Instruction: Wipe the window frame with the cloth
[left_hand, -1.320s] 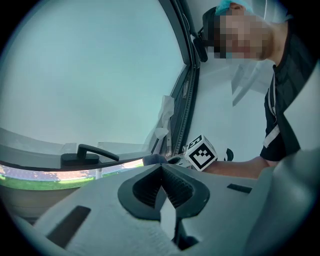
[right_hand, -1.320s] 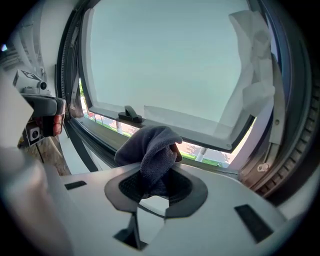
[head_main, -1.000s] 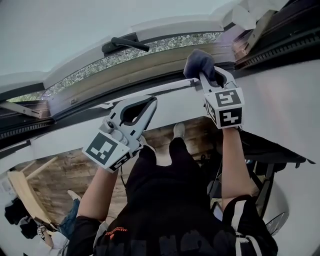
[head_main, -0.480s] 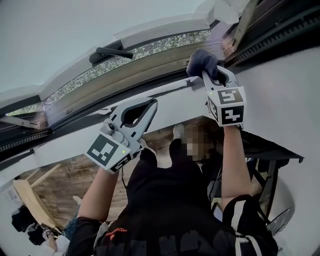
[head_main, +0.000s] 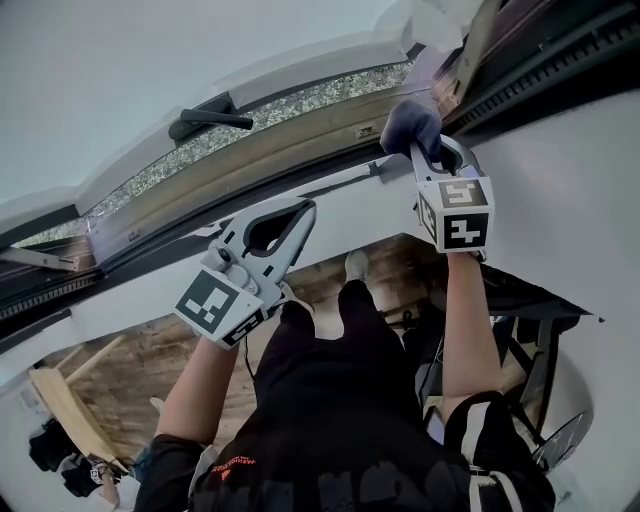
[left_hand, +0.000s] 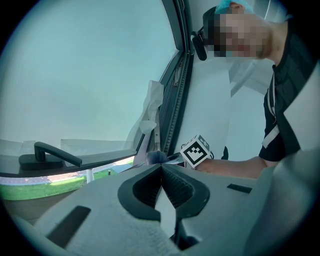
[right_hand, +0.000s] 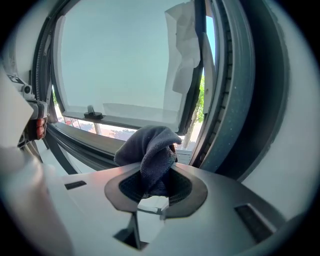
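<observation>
My left gripper (head_main: 303, 207): pale grey shell, oval opening just behind fingers, black-and-white marker cube (head_main: 214, 304) further back. Right gripper (head_main: 421, 147): same build, own cube (head_main: 457, 212). Pads (left_hand: 178, 188) dark, ribbed. I note wearer's black top (head_main: 340, 420), white stripes on right sleeve (head_main: 492, 425).

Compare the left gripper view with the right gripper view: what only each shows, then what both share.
Left gripper view only: the left gripper with jaws together, nothing between them, and the person's forearm. Right gripper view only: the right gripper with jaws clamped on the dark cloth, close up. Both: the window handle, the window frame and the pane.
</observation>
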